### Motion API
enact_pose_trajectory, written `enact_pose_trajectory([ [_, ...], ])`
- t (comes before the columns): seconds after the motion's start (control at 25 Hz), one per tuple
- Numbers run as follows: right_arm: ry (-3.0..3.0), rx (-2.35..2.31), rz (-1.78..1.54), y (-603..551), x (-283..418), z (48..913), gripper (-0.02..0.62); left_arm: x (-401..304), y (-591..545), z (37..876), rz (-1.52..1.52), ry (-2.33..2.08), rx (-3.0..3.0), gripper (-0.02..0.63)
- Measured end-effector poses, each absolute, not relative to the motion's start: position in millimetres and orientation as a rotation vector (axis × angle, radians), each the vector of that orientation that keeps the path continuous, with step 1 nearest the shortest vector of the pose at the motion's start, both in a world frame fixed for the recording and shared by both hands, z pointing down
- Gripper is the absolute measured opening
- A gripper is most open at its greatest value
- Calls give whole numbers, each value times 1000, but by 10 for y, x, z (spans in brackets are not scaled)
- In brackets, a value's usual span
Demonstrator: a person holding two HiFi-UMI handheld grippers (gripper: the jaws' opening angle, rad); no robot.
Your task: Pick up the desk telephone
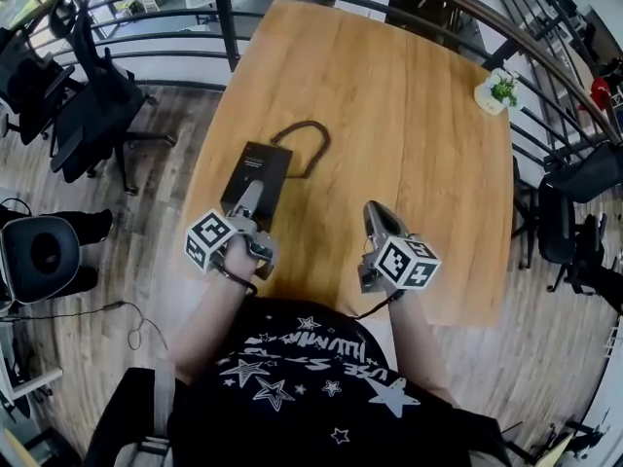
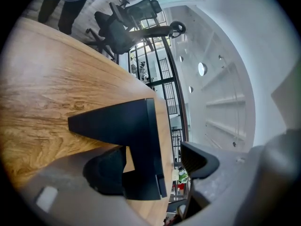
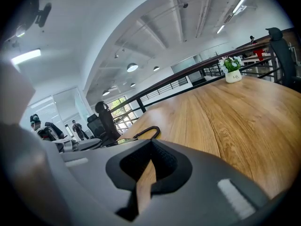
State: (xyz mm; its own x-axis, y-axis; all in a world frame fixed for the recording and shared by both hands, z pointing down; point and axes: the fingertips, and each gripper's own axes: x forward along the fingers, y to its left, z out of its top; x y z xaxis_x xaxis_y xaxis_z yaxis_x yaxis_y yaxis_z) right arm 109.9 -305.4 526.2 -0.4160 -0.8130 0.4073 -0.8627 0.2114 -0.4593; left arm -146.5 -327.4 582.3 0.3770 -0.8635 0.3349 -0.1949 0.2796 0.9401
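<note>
A black desk telephone (image 1: 258, 171) lies on the wooden table (image 1: 409, 134), and its dark cord (image 1: 310, 142) loops away behind it. My left gripper (image 1: 251, 198) is at the phone's near end. In the left gripper view the phone (image 2: 123, 124) shows as a black wedge whose near edge sits between the wide jaws of the left gripper (image 2: 155, 167). One pad is close under it and the other stands apart. My right gripper (image 1: 378, 212) hovers over bare wood to the phone's right. In its own view the right gripper (image 3: 151, 147) is shut and holds nothing, and the cord (image 3: 146, 131) shows beyond it.
A small potted plant (image 1: 498, 91) stands at the table's far right corner, also visible as the plant (image 3: 232, 69) in the right gripper view. Black office chairs (image 1: 92, 115) stand left of the table. A metal railing (image 1: 224, 17) curves behind it.
</note>
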Motion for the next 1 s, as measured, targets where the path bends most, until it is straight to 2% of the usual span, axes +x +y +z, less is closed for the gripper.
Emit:
enact_pose_trajectory([
  [0.24,-2373,1670,977,-3043,1099,5292,0,-1510,-3255,5908,-572,-1167,1222,361],
  [0.32,-2369,1671,977,-3050,1109,5287,0,-1524,-3231,5956,-536,-1189,1202,317],
  [0.4,-2368,1672,977,-3056,1114,5281,0,-1535,-3208,6002,-503,-1211,1185,243],
  [1.0,-2367,1684,994,-3038,1172,5254,0,-1481,-3239,5967,-509,-1147,1202,200],
])
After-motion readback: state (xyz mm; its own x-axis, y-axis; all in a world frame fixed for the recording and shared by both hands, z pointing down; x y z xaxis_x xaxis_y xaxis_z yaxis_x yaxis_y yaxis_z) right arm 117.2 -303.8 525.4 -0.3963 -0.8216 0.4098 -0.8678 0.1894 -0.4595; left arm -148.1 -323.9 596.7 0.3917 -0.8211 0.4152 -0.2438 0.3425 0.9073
